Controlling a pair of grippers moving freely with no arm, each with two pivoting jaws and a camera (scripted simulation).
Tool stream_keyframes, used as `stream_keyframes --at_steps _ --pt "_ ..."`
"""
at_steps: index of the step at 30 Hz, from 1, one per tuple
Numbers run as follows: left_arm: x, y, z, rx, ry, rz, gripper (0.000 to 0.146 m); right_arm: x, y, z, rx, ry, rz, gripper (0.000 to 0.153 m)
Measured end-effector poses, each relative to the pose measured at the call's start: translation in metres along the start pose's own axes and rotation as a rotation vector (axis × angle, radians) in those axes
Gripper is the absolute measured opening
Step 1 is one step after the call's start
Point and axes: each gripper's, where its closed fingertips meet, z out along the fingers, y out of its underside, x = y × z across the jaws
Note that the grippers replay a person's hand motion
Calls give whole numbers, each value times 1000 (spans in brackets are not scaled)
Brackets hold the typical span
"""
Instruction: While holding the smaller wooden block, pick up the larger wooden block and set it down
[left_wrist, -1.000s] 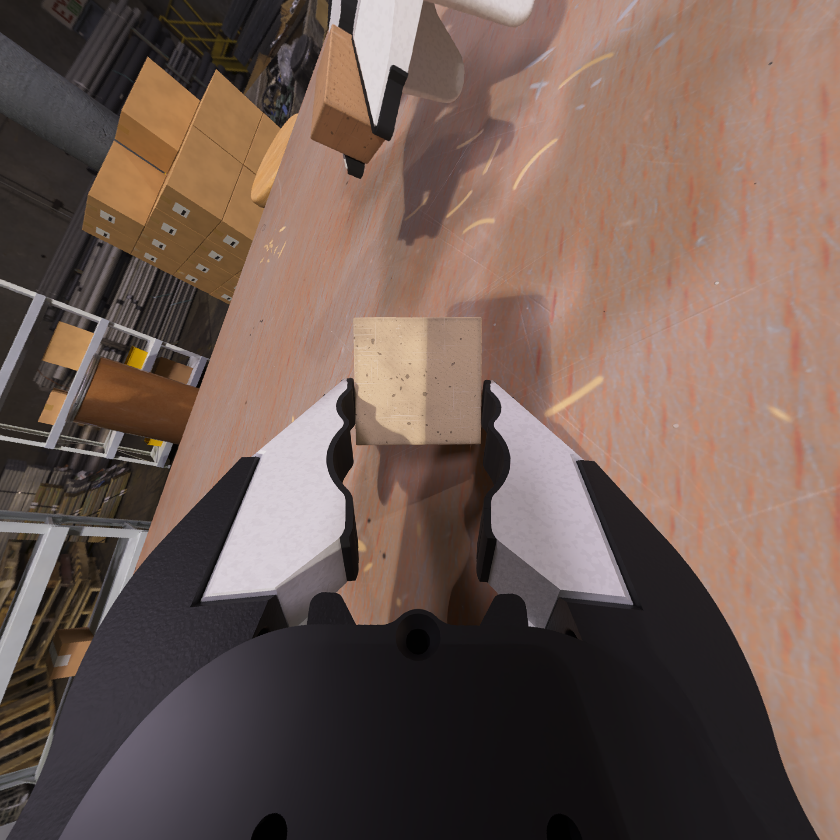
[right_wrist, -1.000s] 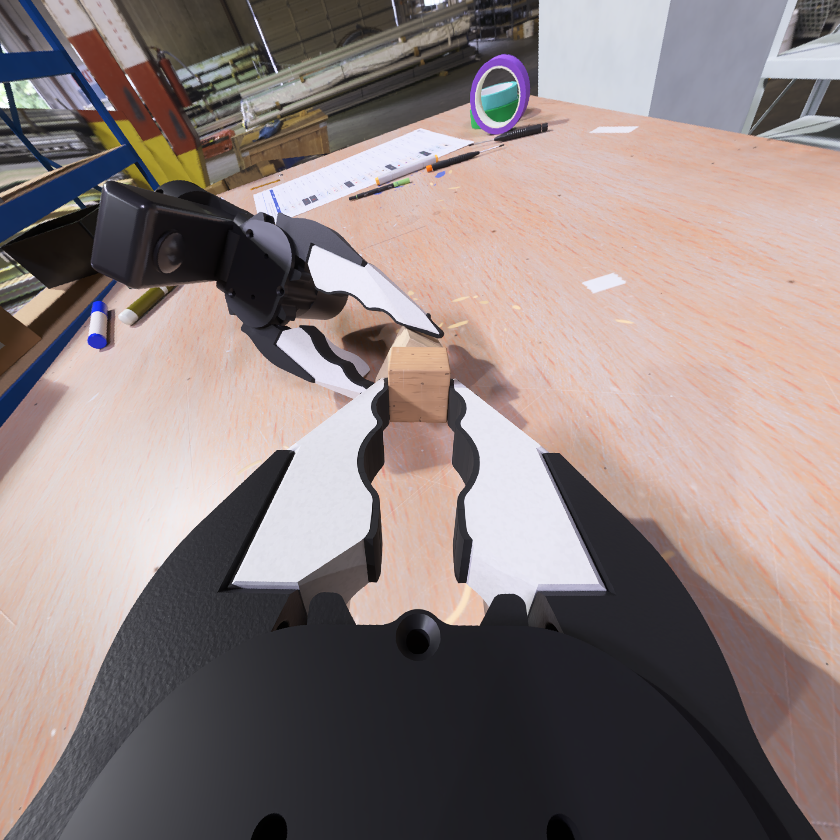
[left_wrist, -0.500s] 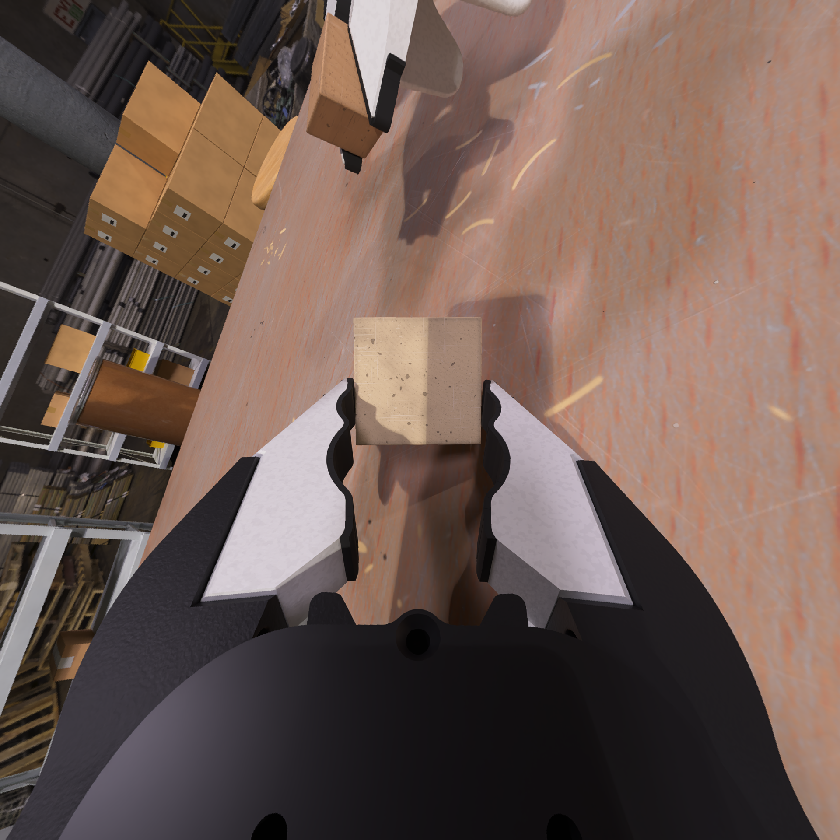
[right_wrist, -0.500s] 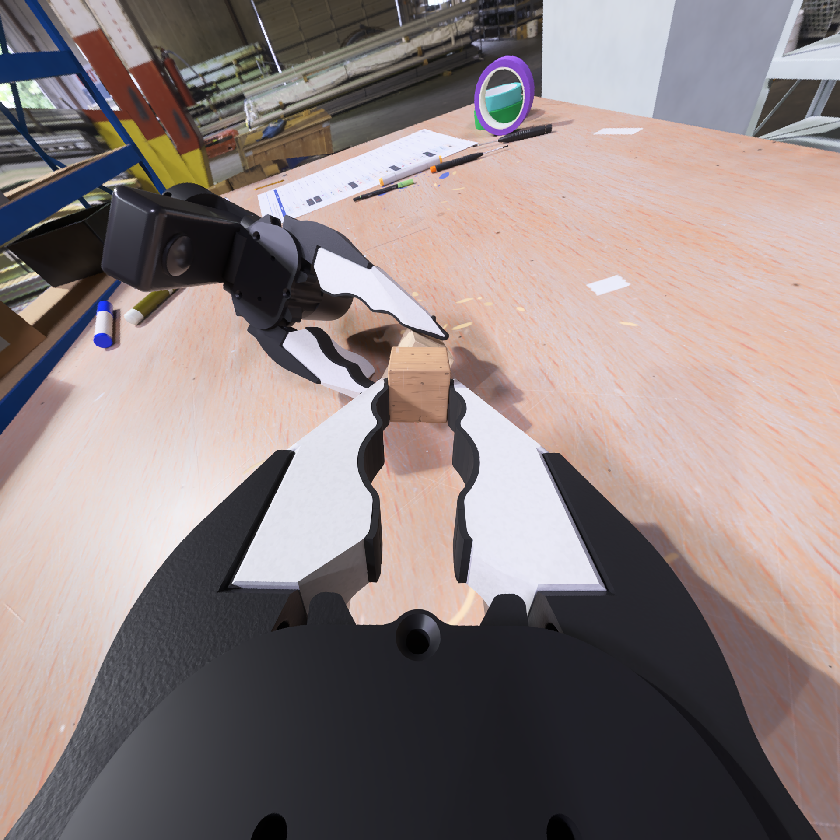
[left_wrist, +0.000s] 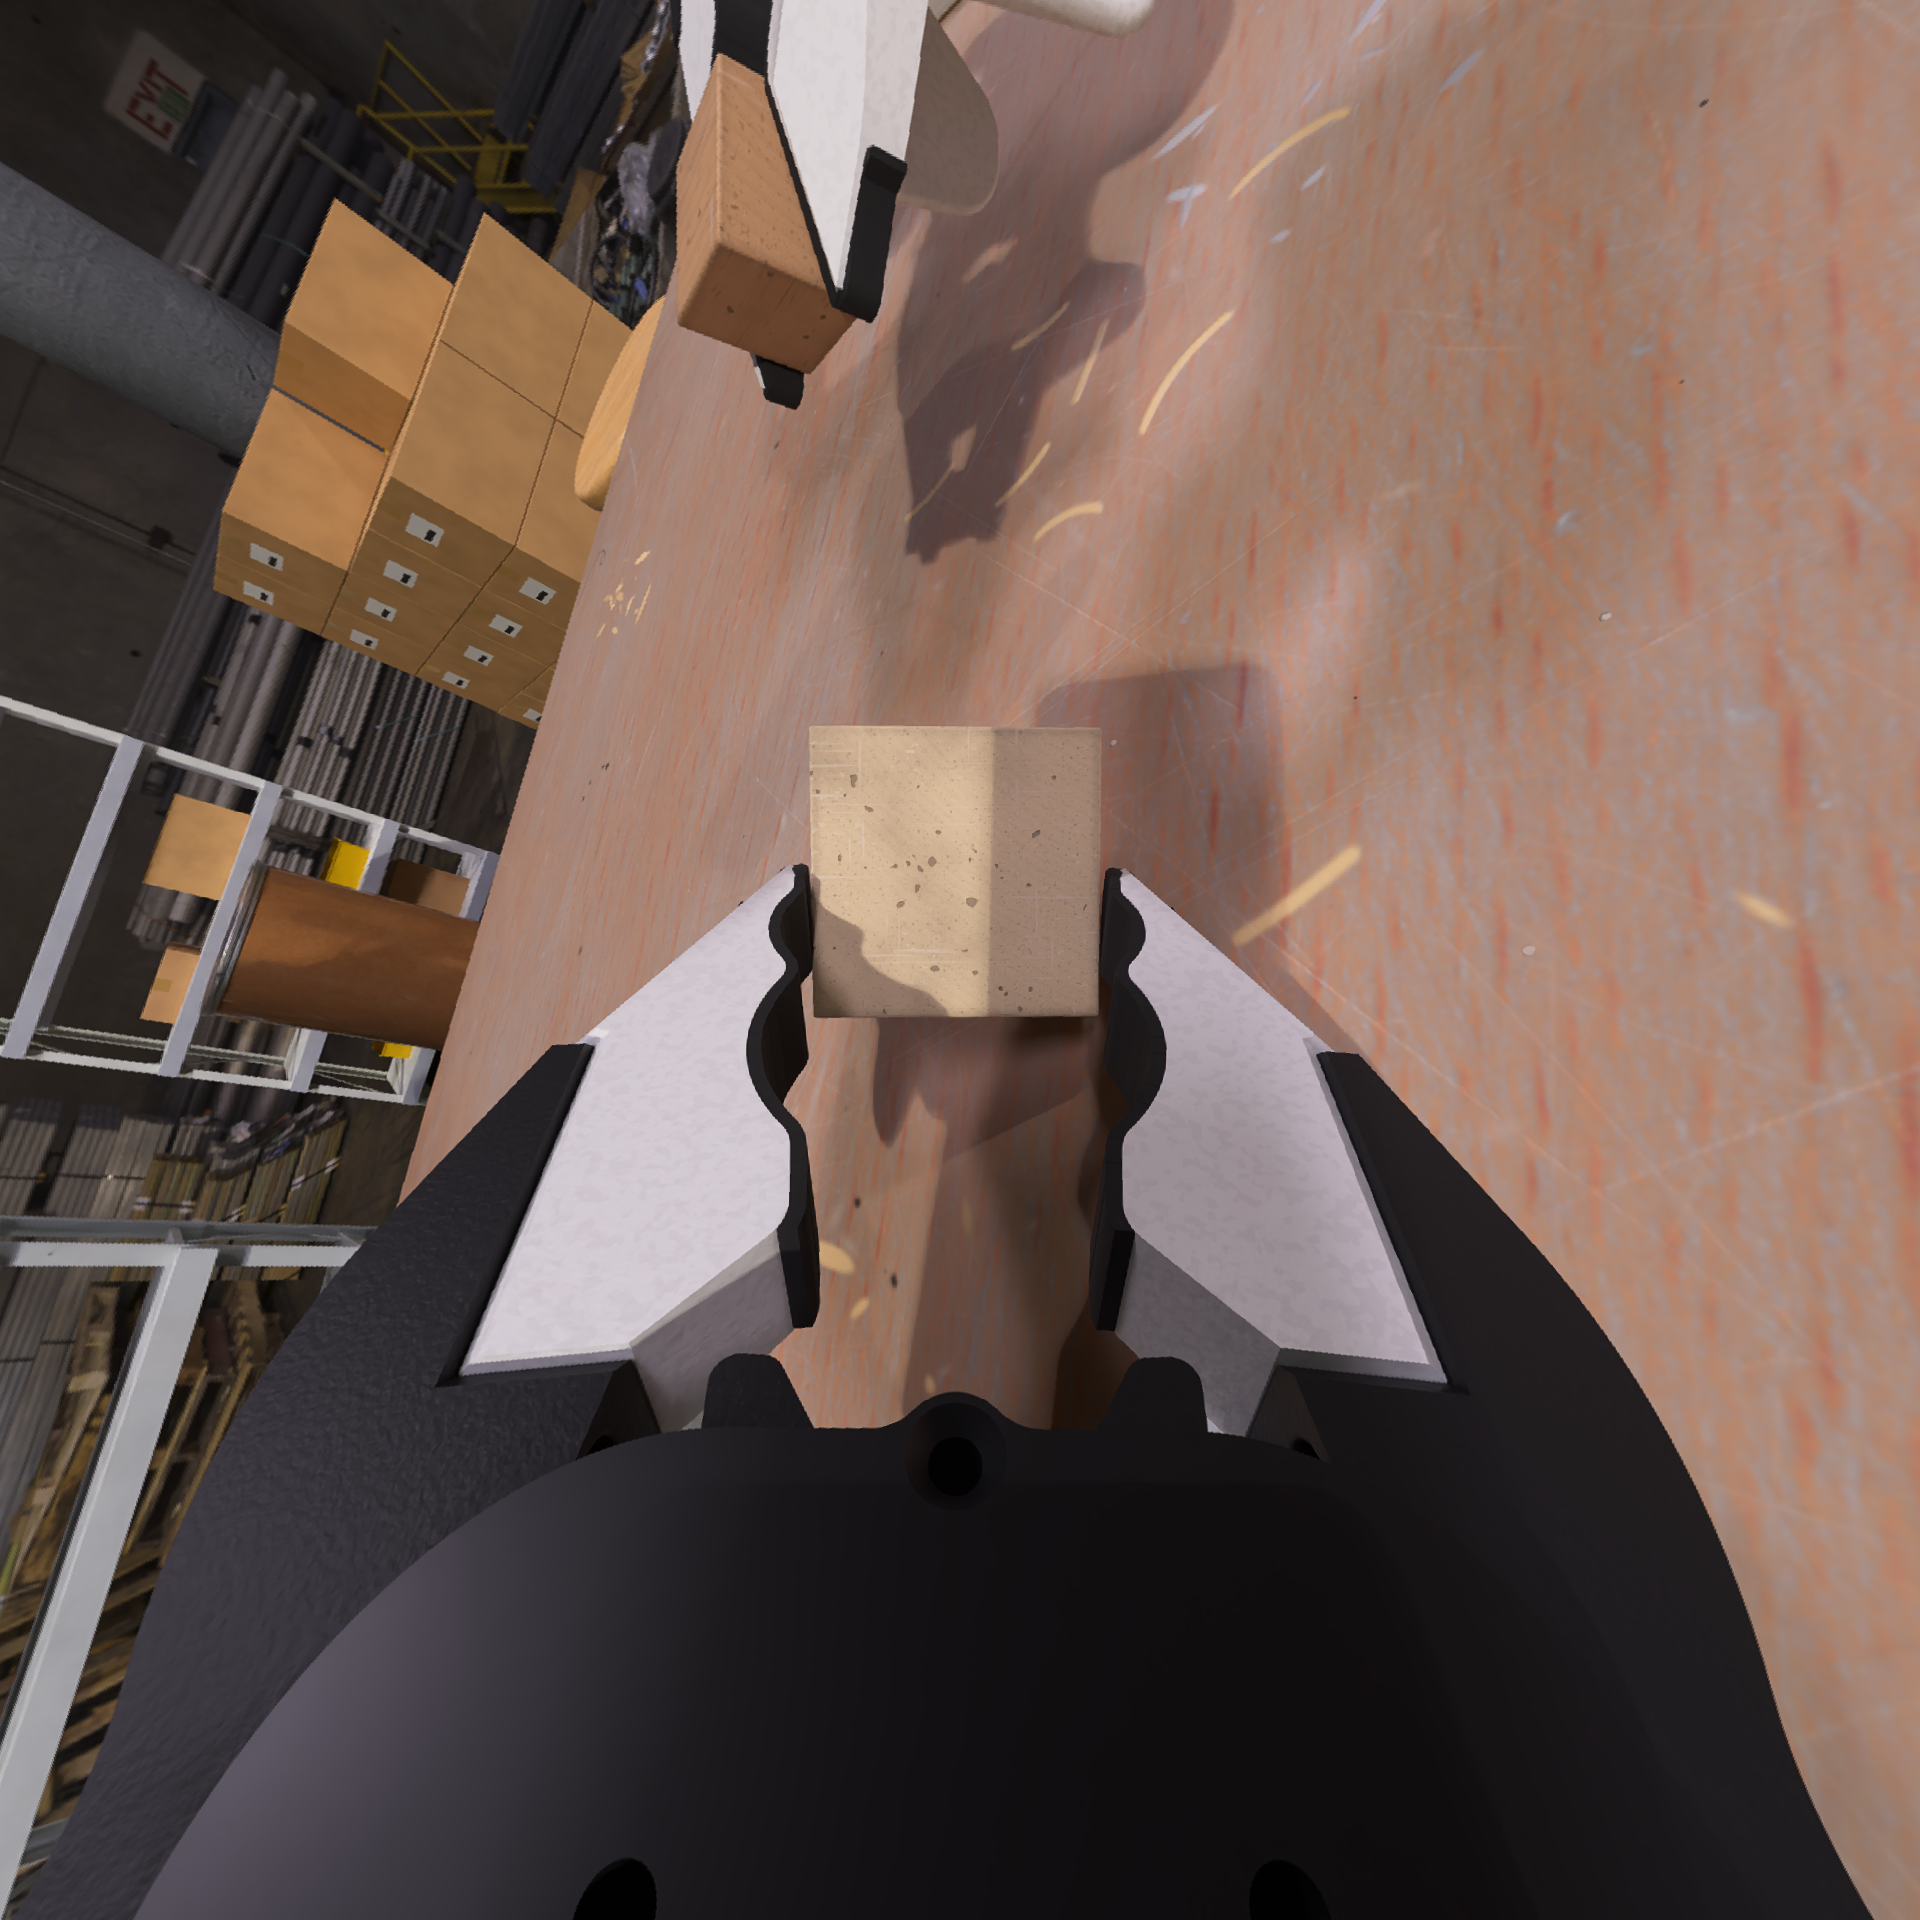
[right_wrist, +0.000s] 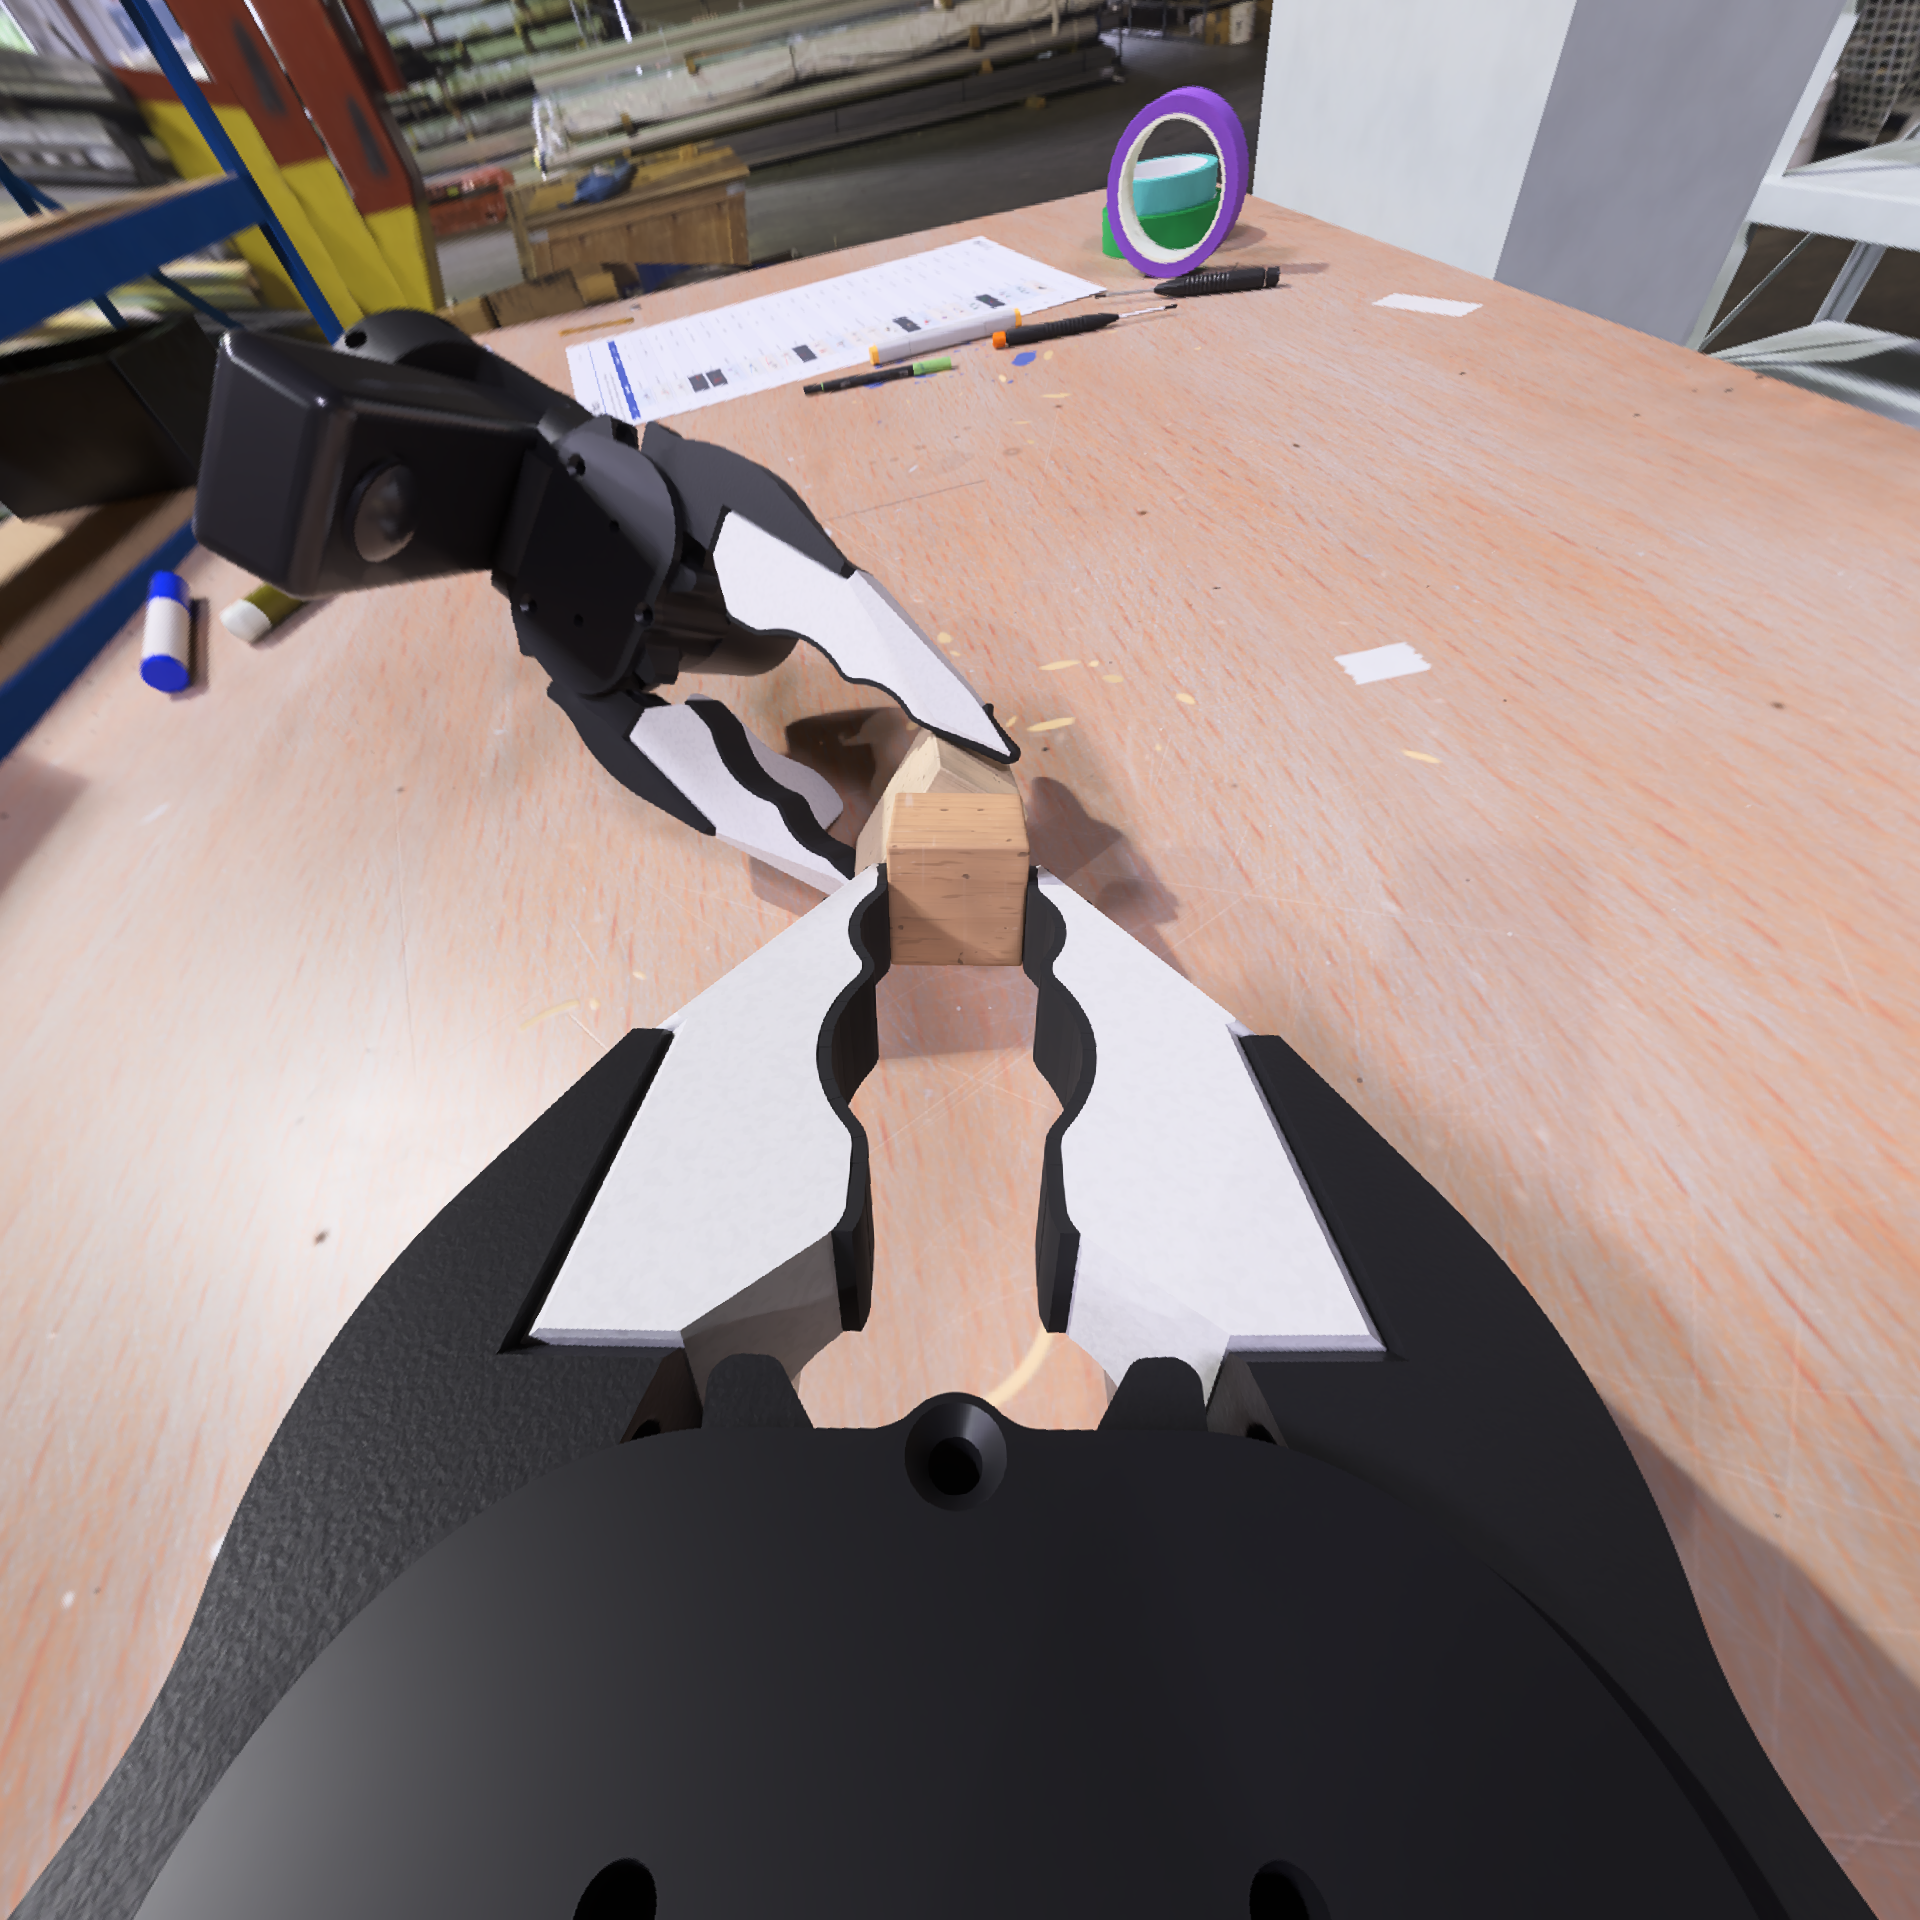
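My left gripper (left_wrist: 954, 883) is shut on the larger, pale wooden block (left_wrist: 954, 873) and holds it low over the wooden table (left_wrist: 1507, 935). I cannot tell whether the block touches the table. My right gripper (right_wrist: 956, 883) is shut on the smaller, orange-brown wooden block (right_wrist: 956, 899) and holds it above the table. In the right wrist view the left gripper (right_wrist: 925, 810) reaches in from the left, and its pale block (right_wrist: 935, 764) sits just behind the small block, mostly hidden. In the left wrist view the right gripper (left_wrist: 821, 343) shows at the top with the small block (left_wrist: 748, 229).
At the table's far end lie a paper sheet (right_wrist: 831, 322), pens (right_wrist: 1039, 332), a screwdriver (right_wrist: 1216, 278) and tape rolls (right_wrist: 1174, 177). Two markers (right_wrist: 166, 644) lie at the left by a blue rack. The table edge (left_wrist: 499, 831) runs close on the left gripper's left.
The left gripper and its block have not moved. The right gripper with the small block has drifted slightly, shifting a little leftward in the left wrist view.
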Motion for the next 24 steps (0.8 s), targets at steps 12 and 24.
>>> stream_keyframes --at_steps 12,24 --pt "0 0 0 -3 2 -18 56 3 3 1 14 -49 150 24" --pt "0 0 -1 -10 -7 -25 56 2 4 2 32 -59 131 24"
